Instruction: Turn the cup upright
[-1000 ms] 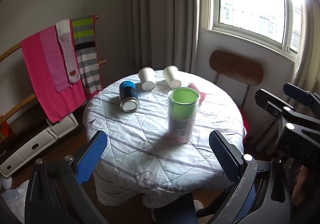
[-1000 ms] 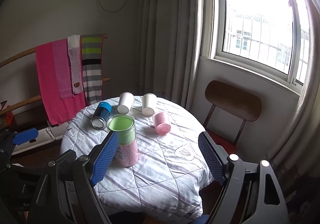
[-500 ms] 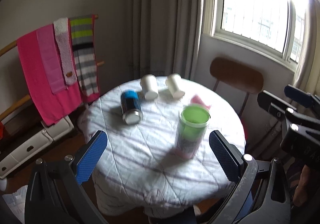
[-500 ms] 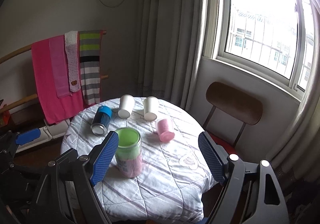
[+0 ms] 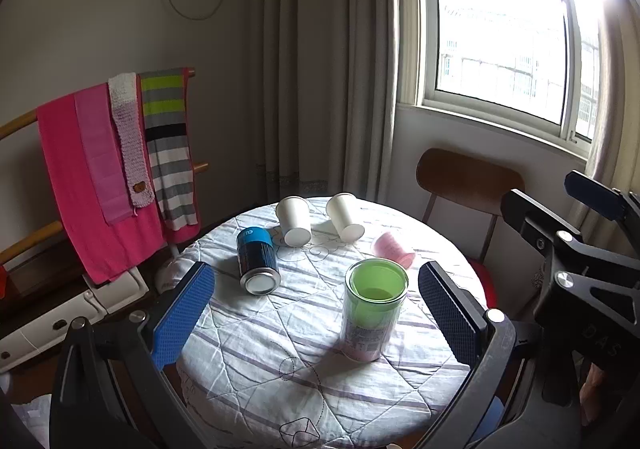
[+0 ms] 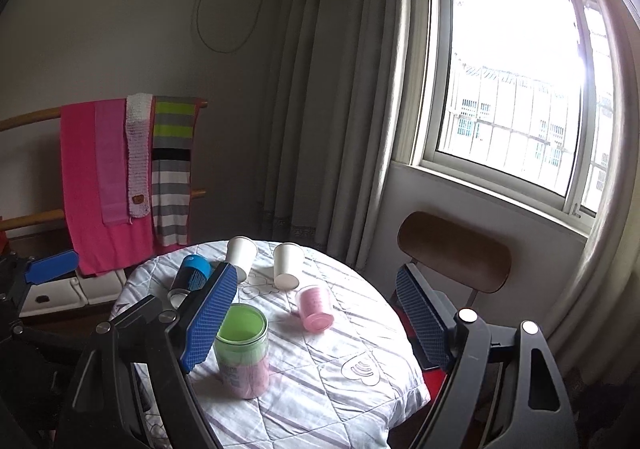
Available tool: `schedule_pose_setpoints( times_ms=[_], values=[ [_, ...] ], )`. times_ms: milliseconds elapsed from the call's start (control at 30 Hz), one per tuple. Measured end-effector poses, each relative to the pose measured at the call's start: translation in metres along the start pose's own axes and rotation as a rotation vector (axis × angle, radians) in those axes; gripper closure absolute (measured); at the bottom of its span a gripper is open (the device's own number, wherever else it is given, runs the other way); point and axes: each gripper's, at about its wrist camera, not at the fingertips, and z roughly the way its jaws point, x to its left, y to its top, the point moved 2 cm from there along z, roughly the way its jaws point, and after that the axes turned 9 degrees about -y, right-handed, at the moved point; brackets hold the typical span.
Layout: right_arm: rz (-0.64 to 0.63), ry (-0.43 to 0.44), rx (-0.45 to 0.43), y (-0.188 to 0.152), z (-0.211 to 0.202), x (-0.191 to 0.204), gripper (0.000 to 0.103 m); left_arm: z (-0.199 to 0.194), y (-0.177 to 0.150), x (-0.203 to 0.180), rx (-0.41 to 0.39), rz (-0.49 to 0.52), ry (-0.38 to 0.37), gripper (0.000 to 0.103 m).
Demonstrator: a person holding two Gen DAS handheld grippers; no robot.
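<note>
A clear cup with a green inside [image 5: 374,313] [image 6: 241,355] stands upright on the round table's white quilted cloth [image 5: 256,345] [image 6: 320,369]. A pink cup [image 5: 393,249] [image 6: 316,307], two white paper cups [image 5: 294,226] [image 5: 345,221] [image 6: 241,257] [image 6: 287,265] and a blue can [image 5: 256,267] [image 6: 189,277] lie on their sides behind it. My left gripper [image 5: 320,313] is open and empty, back from the table's near edge. My right gripper [image 6: 316,323] is open and empty, above the near side. The right gripper also shows in the left wrist view [image 5: 568,249].
A wooden-backed chair [image 5: 468,181] [image 6: 452,253] stands to the right of the table under the window. A rack with pink and striped cloths [image 5: 112,153] [image 6: 124,173] stands at the left, with white boxes [image 5: 52,321] on the floor below it. Curtains hang behind the table.
Both grippers have pulled back and up from the table, so it looks smaller and lower. The green-lined cup stays upright where it stood.
</note>
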Motion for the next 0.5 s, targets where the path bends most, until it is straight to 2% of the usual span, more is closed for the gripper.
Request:
schedule_pose_setpoints(
  times_ms=[500],
  values=[
    [0.031, -0.017, 0.02, -0.005, 0.0, -0.015, 0.02, 0.004, -0.003, -0.001, 0.027, -0.004, 0.025, 0.0]
  ],
)
